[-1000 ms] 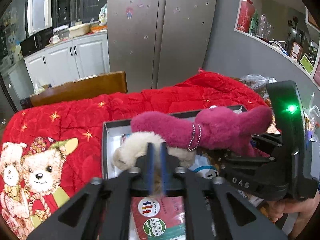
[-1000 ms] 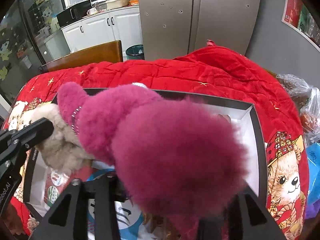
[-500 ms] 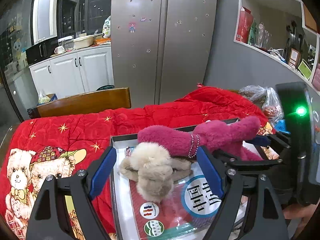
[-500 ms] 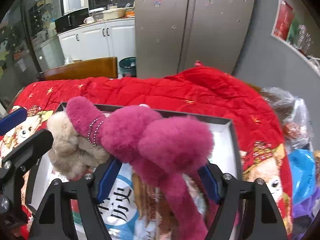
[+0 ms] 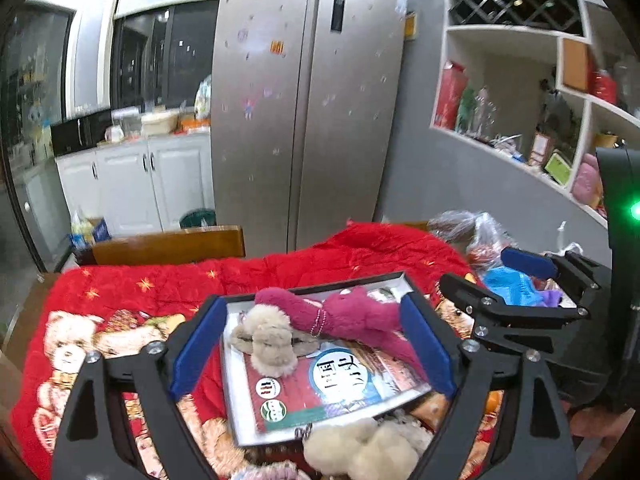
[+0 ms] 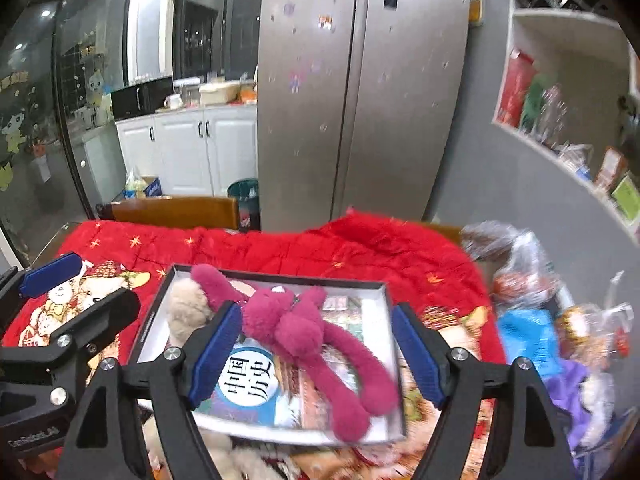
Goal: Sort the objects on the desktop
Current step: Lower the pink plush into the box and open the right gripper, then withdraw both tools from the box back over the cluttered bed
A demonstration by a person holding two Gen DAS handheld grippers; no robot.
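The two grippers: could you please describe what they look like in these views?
Both the left gripper and the right gripper have black skeletal frames with triangular cutouts and silver bolts. Their fingers carry ribbed blue pads. The right gripper's housing shows a green light; the left's side bears small white lettering.

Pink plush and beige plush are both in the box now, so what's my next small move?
Probably swing the left gripper down to the loose beige plush toy lying outside the box at its near edge. Its jaws are opening with nothing between them, and the pink plush already rests inside.
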